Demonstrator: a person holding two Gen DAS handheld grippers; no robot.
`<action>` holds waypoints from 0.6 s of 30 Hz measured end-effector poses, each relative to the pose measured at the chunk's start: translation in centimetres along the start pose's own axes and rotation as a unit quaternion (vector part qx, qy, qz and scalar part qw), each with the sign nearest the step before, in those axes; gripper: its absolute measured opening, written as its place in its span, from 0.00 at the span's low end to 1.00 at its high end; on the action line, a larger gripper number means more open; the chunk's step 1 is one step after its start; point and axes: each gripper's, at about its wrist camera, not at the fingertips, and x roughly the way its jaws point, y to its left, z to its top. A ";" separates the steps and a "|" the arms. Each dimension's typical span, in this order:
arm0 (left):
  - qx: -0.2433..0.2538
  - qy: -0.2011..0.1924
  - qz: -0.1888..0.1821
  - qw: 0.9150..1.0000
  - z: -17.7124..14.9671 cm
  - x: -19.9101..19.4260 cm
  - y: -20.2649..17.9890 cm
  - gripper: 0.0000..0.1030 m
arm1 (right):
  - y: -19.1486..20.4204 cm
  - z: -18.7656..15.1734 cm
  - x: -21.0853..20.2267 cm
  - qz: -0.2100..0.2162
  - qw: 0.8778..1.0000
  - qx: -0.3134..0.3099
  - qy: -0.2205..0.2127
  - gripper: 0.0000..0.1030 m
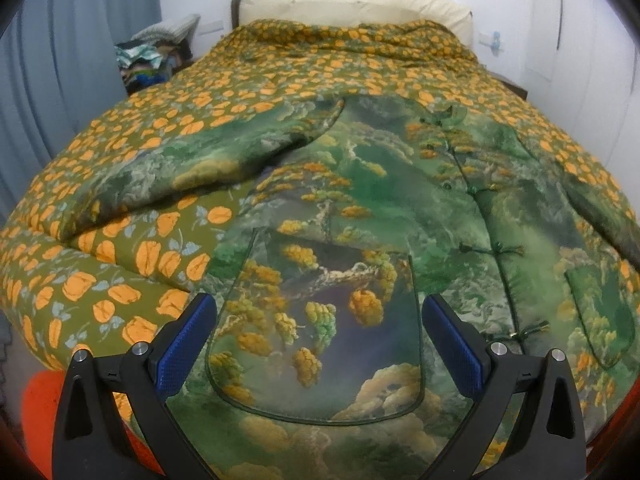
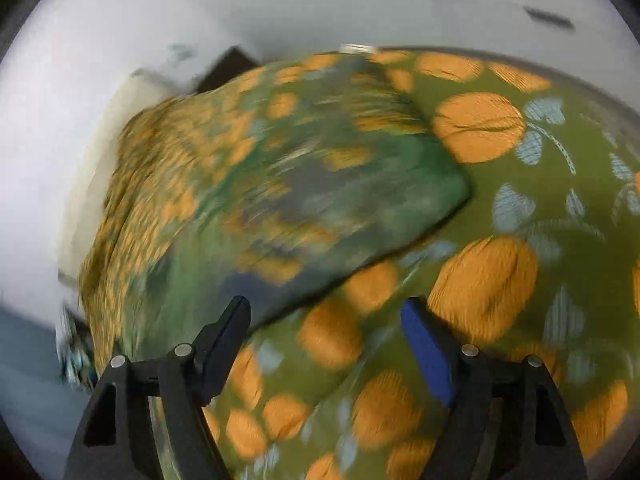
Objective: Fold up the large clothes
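Note:
A padded jacket (image 1: 360, 184) with a green landscape print lies front up on the bed, knot buttons (image 1: 480, 192) closed down its middle. One sleeve (image 1: 224, 152) stretches out to the left. My left gripper (image 1: 320, 304) hovers open over the jacket's patch pocket (image 1: 316, 340) near the hem, with nothing between its pads. The right wrist view is blurred. It shows a green sleeve end (image 2: 340, 184) lying on the olive bedspread (image 2: 500, 280). My right gripper (image 2: 326, 306) is open just below the sleeve's edge, holding nothing.
The olive bedspread with orange flowers (image 1: 140, 280) covers the whole bed. A cream headboard cushion (image 1: 352, 4) stands at the far end. A pile of clothes (image 1: 156, 56) and a blue curtain (image 1: 60, 60) are at the left, a white wall (image 1: 580, 40) at the right.

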 end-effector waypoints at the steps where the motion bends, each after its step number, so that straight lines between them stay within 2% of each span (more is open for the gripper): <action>1: 0.002 0.002 0.002 1.000 -0.1 0.1 -0.1 0.99 | -0.3 0.6 0.4 0.003 1.000 0.013 -0.007 0.73; 3: 0.009 0.004 0.009 1.000 -0.2 0.4 -0.4 0.99 | -0.9 1.7 1.3 0.022 0.998 0.048 -0.018 0.61; 5: 0.015 0.004 0.012 1.000 -0.2 0.4 -0.6 0.99 | -0.7 2.6 1.6 0.023 0.998 0.058 -0.029 0.33; 6: 0.016 0.003 0.012 1.000 -0.2 0.4 -0.6 0.99 | 0.0 2.9 1.2 0.016 0.998 0.046 -0.038 0.26; 8: 0.014 0.001 0.008 1.000 -0.2 0.3 -0.5 0.99 | 3.7 3.2 -1.0 0.007 0.998 -0.011 -0.069 0.16; 10: 0.011 0.004 0.001 1.000 -0.2 0.4 -0.4 0.99 | 8.5 3.0 -3.7 0.034 0.992 -0.077 -0.096 0.15; 11: 0.009 0.006 -0.004 1.000 -0.1 0.5 -0.3 0.99 | 11.6 2.6 -5.1 0.051 0.986 -0.118 -0.107 0.15; 12: 0.007 0.008 -0.007 1.000 -0.1 0.6 -0.3 0.99 | 15.9 1.6 -6.9 0.076 0.975 -0.171 -0.120 0.15; 13: 0.003 0.011 -0.014 1.000 0.0 0.7 -0.3 0.99 | 18.4 0.7 -7.9 0.091 0.967 -0.200 -0.125 0.15; 15: -0.004 0.013 -0.023 1.000 0.2 0.8 -0.2 0.99 | 26.1 -2.8 -9.9 0.133 0.941 -0.284 -0.130 0.15; 17: -0.009 0.010 -0.027 1.000 0.3 0.7 0.0 0.99 | 31.5 -6.2 -10.2 0.161 0.919 -0.338 -0.120 0.15; 18: -0.011 0.007 -0.028 1.000 0.4 0.5 0.1 0.99 | 35.1 -9.0 -9.7 0.178 0.905 -0.372 -0.107 0.15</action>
